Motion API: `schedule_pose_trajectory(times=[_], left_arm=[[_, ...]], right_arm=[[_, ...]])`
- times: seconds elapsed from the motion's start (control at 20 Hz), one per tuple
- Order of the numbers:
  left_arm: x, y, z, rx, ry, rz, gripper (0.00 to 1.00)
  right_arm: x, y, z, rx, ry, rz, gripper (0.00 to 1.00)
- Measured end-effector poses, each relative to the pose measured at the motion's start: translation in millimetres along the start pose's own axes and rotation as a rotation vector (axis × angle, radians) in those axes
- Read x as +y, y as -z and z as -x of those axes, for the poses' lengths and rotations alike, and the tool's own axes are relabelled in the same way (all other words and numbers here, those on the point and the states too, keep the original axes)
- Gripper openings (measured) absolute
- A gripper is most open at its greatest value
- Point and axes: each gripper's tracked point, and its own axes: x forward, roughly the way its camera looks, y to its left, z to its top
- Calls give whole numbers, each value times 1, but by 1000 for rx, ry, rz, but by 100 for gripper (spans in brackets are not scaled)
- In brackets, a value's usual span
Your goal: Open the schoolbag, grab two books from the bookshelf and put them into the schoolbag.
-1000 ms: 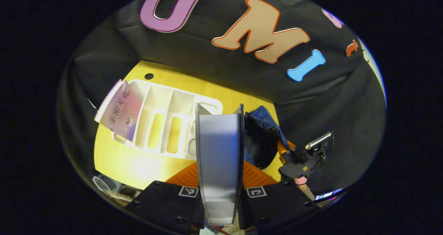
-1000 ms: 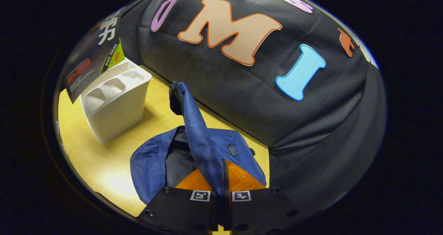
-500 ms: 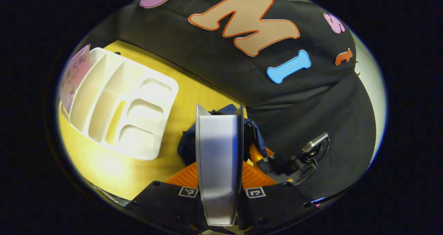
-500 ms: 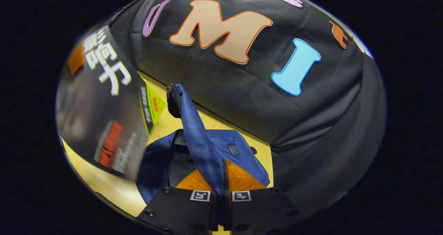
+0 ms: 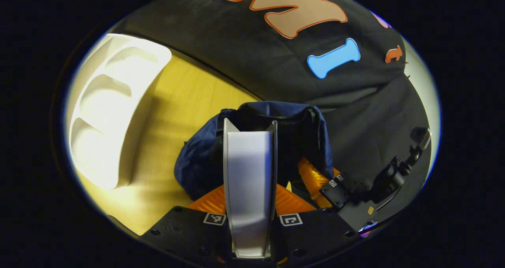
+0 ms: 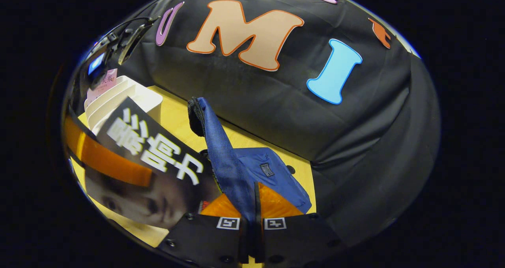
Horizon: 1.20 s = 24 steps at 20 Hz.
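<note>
The counter [image 5: 173, 102] is a yellow wood-grain surface set against the black cloth wall.

The bookshelf [image 5: 106, 106] is a white plastic organiser with several moulded compartments. In the left gripper view it stands on the counter, left of the schoolbag and apart from it. In the right gripper view a pink book [image 6: 103, 83] stands in its far end.

The schoolbag [image 5: 276, 141] is dark blue fabric with a black lining and a zip along the mouth. It lies on the counter near the cloth wall. In the left gripper view its mouth gapes open, facing the camera. In the right gripper view a small dark label patch sits on its outer face.

The black book [image 6: 154, 157] carries large white characters, an orange band and a printed face on its cover. In the right gripper view it hangs tilted, just left of the raised bag flap and above the bag opening.

The left tongs [image 5: 249, 197] are clamped on this book, whose pale page edge stands upright between the two fingers.

The right tongs [image 6: 252, 205] are closed on the flap [image 6: 221, 149] of the schoolbag, holding it raised.
</note>
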Motion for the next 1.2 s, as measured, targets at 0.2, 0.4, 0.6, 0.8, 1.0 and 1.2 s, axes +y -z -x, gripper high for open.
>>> schedule_pose_trajectory(times=[0.2, 0.4, 0.6, 0.8, 1.0, 1.2], left_arm=[[7, 1, -42, -50, 36, 12, 35], [10, 1, -78, -75, 92, 69, 35], [15, 0, -100, -109, 143, 116, 35], [21, -2, -121, -140, 161, 160, 34], [17, -3, -131, -172, 170, 175, 34], [19, -5, -155, -186, 185, 211, 34]], right_arm=[[-1, -1, -2, 9, 3, -36, 8], [1, 0, -3, 9, 2, -54, 8], [7, 1, -6, 7, -1, -41, 9], [15, 5, -9, 12, -11, -72, 8], [22, 8, -10, 15, -20, -66, 8], [22, 12, -11, 29, -30, -101, 8]])
